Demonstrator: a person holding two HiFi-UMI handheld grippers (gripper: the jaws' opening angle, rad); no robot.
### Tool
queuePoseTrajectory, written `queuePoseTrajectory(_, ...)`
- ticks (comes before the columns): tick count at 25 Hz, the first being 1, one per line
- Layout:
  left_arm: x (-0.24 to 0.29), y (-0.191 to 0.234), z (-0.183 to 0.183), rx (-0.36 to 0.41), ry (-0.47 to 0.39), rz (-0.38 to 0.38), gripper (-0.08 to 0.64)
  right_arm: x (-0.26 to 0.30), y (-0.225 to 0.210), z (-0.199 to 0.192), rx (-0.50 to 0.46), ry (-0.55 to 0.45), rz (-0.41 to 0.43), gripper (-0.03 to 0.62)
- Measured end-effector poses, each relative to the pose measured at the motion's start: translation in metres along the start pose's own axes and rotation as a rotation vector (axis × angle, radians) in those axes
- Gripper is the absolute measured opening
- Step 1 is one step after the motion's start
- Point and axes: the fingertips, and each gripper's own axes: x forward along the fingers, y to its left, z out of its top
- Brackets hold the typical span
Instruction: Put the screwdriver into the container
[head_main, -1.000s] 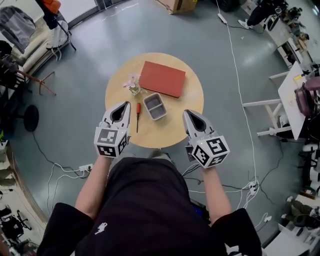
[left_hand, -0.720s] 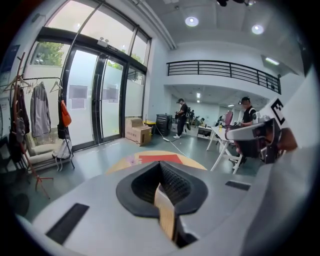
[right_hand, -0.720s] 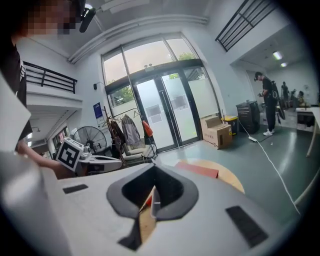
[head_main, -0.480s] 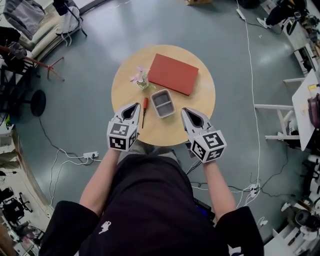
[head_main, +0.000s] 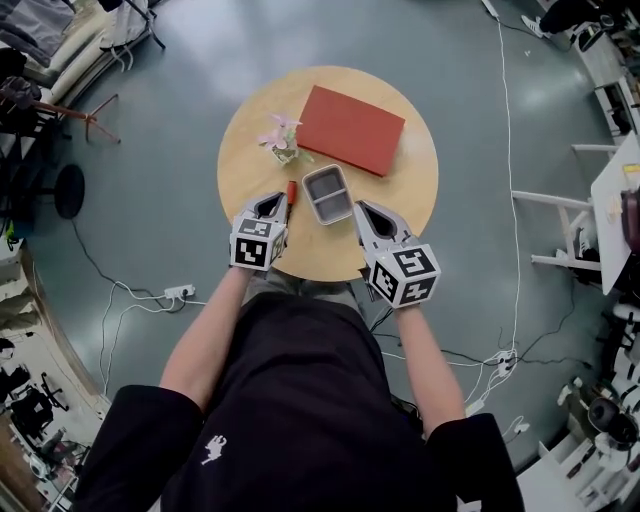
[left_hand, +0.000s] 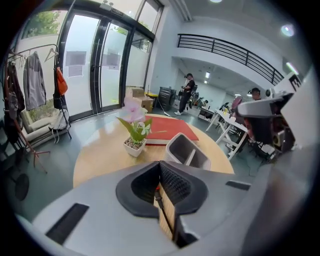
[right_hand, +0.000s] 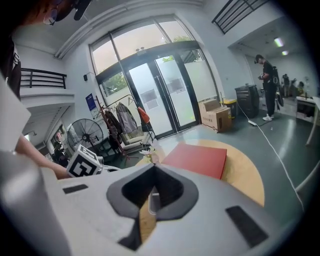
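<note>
The screwdriver (head_main: 291, 189), with a red handle and a dark shaft, lies on the round wooden table (head_main: 245, 170) just left of the grey two-compartment container (head_main: 327, 194). My left gripper (head_main: 277, 199) is shut and empty, its tip right beside the screwdriver's handle. In the left gripper view the screwdriver (left_hand: 159, 196) shows through the slot under the closed left gripper (left_hand: 160, 163), with the container (left_hand: 186, 150) ahead. My right gripper (head_main: 359, 208) hangs shut and empty by the container's right side. The right gripper (right_hand: 154, 168) shows its jaws meeting at the tip.
A red book (head_main: 350, 128) lies at the table's far side, beyond the container. A small potted pink flower (head_main: 282, 140) stands just beyond the screwdriver. Cables (head_main: 150, 293) trail over the grey floor around the table. White desks (head_main: 615, 190) stand at the right.
Both grippers have come down and forward toward the table. The left one now sits beside the screwdriver's handle, the right one next to the container. Both stayed shut.
</note>
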Motion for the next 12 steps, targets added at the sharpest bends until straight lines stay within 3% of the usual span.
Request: queuePoseTrajectory(12, 0.055, 0.003, -0.035, -0.077, 0.159, -0.015, 0.187, 0.001, -0.012, -0.020, 0.040, 0.043, -0.034, 0.002)
